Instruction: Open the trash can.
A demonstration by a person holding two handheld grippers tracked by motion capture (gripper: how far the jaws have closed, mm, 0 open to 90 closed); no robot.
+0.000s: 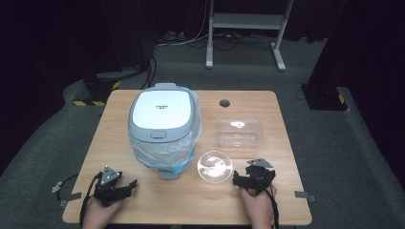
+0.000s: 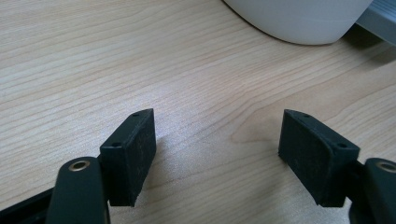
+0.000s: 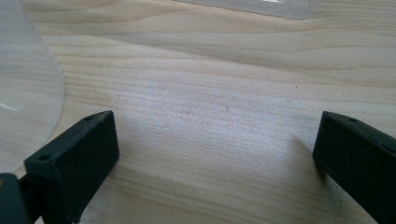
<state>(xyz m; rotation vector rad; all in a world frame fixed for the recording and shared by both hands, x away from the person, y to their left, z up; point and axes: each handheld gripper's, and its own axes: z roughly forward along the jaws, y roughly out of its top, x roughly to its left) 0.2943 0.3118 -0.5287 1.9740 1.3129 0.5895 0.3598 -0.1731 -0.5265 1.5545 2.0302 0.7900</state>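
A pale wooden table (image 1: 143,210) is seen from above, with a person's hands entering from the bottom edge. At the far left, the left gripper (image 1: 125,187) rests low on the wood, its two black jaws spread apart with nothing between them; in the left gripper view bare tabletop lies between them. Right of it, toward the table's middle, stands a grey-and-white pedal bin (image 1: 162,119) with its lid closed and a clear plastic liner bunched around its body. Further right, just beside the bin's foot, sits a round clear plastic bowl (image 1: 215,166), and behind that lies a rectangular clear plastic tray (image 1: 240,132). At the right, the right gripper (image 1: 240,180) rests just beside the bowl, jaws wide and empty; the bowl's edge shows at the left of the right gripper view.

Nothing appears started: this looks like the opening stance before a first reach. The next move likely calls for the right gripper to turn toward the bowl's rim and close gently on the thin, slippery plastic.
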